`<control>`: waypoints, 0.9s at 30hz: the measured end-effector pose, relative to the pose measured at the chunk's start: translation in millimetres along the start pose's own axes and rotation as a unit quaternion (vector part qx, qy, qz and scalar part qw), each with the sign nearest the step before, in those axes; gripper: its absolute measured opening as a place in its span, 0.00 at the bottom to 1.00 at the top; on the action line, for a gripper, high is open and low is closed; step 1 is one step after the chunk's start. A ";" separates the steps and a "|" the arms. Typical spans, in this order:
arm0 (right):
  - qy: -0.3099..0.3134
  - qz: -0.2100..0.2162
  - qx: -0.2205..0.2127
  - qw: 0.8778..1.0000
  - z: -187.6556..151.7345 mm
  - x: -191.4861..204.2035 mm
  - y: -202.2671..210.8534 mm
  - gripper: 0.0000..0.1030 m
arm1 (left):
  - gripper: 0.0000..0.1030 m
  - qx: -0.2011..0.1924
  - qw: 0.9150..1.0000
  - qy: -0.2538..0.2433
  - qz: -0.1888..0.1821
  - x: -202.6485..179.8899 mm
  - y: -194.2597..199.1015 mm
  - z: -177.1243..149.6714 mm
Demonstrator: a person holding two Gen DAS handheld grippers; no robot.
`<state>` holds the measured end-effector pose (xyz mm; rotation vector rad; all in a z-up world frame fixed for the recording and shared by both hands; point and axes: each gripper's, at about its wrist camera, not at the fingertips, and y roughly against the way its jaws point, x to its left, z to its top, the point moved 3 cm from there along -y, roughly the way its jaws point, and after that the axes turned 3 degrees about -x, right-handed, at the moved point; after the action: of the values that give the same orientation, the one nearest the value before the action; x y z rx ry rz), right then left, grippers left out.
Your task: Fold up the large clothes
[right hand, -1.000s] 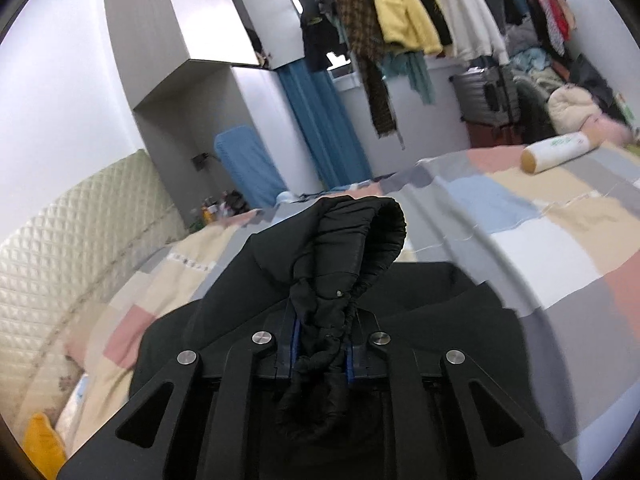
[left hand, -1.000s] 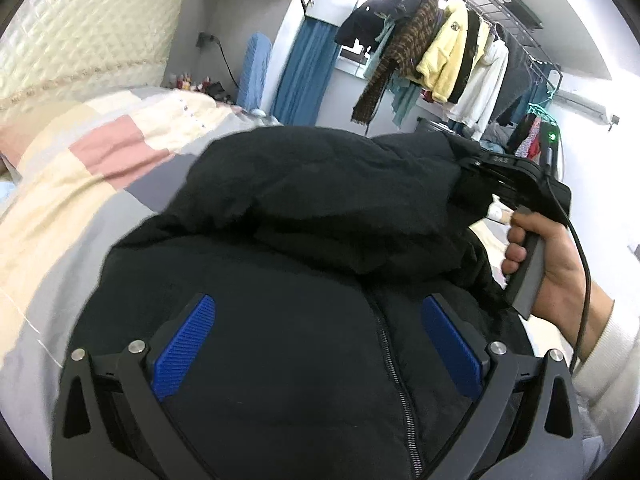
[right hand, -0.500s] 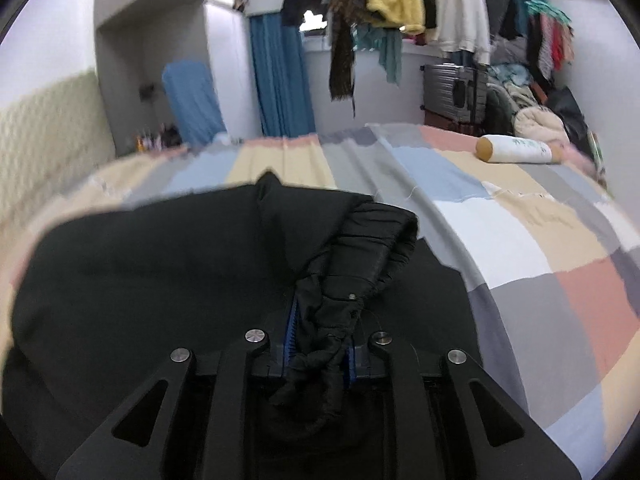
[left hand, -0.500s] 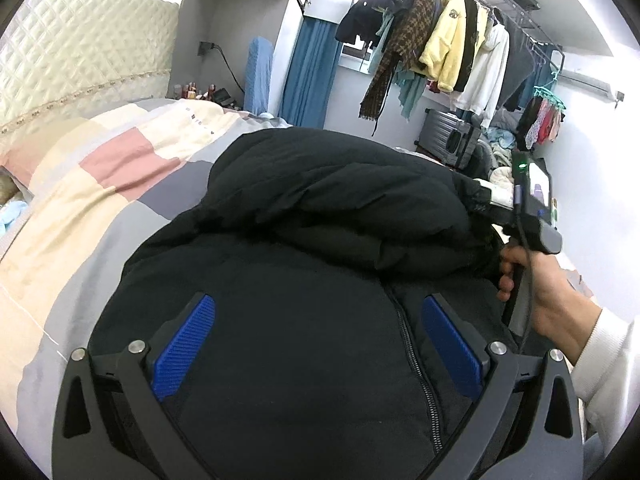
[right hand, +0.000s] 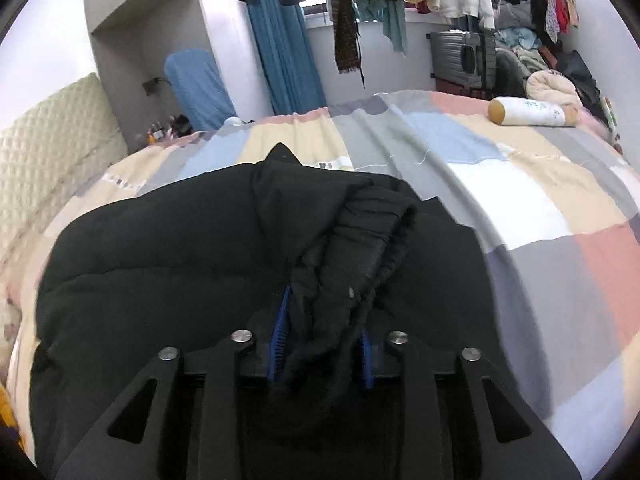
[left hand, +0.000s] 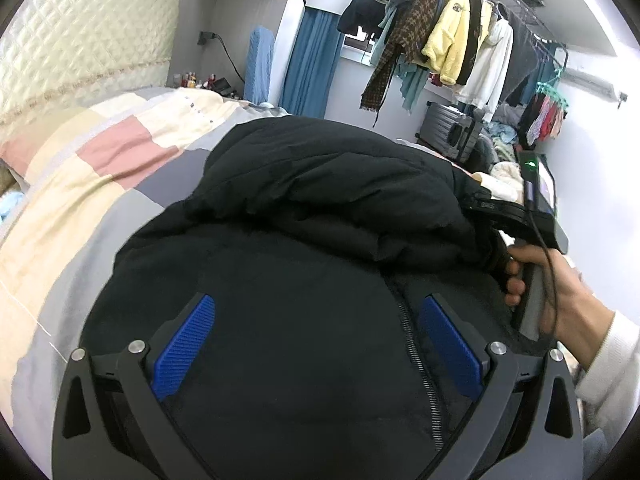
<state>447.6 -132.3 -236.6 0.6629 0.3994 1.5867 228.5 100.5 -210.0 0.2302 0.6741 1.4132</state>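
My left camera looks down along my left tongs (left hand: 316,348), close over the black jacket (left hand: 304,240), facing the clothes rail (left hand: 452,28) and catching my right hand (left hand: 560,296). My right camera sits just as close over the jacket (right hand: 168,248), facing across the bed (right hand: 500,184). Both share jacket, rail and curtain (left hand: 310,68).

The black padded jacket (left hand: 312,208) runs out of the left wrist view at the bottom edge, its hem unseen. Its folded-over sleeve hides the fingertips of the right gripper (right hand: 320,340) there. In the right wrist view, bunched sleeve fabric covers most of both blue pads (right hand: 278,334), so contact cannot be judged. Small items on the bedside ledge (left hand: 196,80) are too small to identify.
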 end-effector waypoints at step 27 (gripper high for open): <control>-0.054 0.097 0.105 0.988 -97.6 -57.7 234.8 0.62 | 1.00 0.062 0.996 0.065 -0.020 60.4 105.2 -7.5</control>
<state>204.8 -207.9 -178.8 0.9690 0.4358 1.6977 137.6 174.5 -177.9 0.2220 0.8710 1.3582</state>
